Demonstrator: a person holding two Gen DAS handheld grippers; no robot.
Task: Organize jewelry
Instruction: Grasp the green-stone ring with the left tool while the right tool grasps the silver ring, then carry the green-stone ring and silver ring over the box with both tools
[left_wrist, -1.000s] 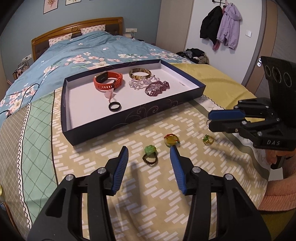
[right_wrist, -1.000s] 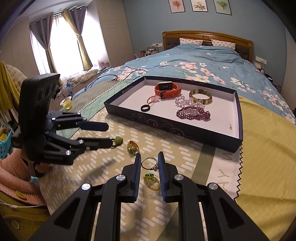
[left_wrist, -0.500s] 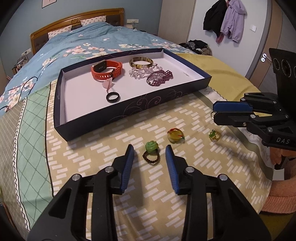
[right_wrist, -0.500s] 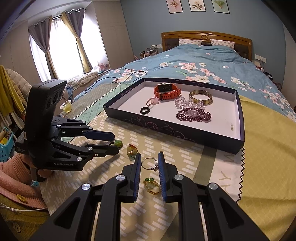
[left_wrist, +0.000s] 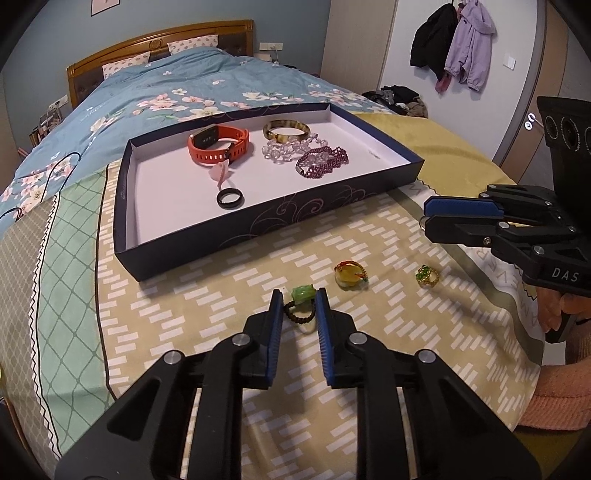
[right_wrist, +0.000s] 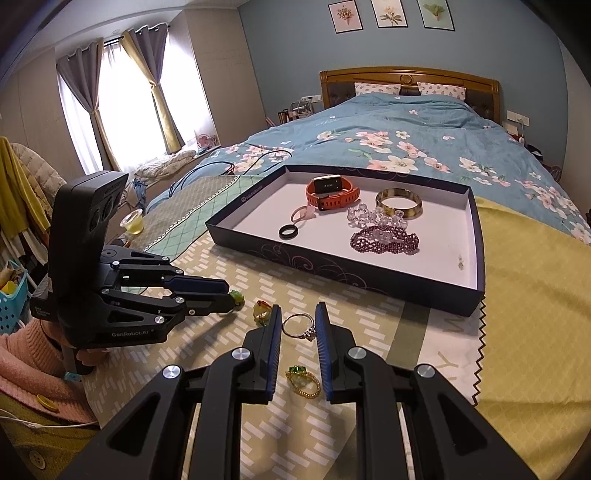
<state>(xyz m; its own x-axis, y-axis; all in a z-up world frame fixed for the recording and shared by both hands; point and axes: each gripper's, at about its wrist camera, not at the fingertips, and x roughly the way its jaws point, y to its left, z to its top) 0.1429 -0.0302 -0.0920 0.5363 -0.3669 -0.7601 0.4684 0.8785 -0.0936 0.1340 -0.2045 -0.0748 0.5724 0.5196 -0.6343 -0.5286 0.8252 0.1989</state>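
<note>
On the bed lies a dark tray (left_wrist: 258, 236) holding an orange watch (left_wrist: 218, 146), bangle (left_wrist: 286, 130) and bead bracelets (left_wrist: 321, 160). Near it, the left gripper (left_wrist: 299, 306) has narrow jaws closed around a green bead ring (left_wrist: 301, 306). The right gripper (right_wrist: 298, 325) grips a silver ring (right_wrist: 299, 325)

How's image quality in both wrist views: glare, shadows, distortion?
Right wrist: window blows out white at left; the tray stays evenly lit. Left wrist: no glare, soft shadows under the left tongs. Both: heavy fisheye bending with dark corner vignette; the jewelry is sharp.
</note>
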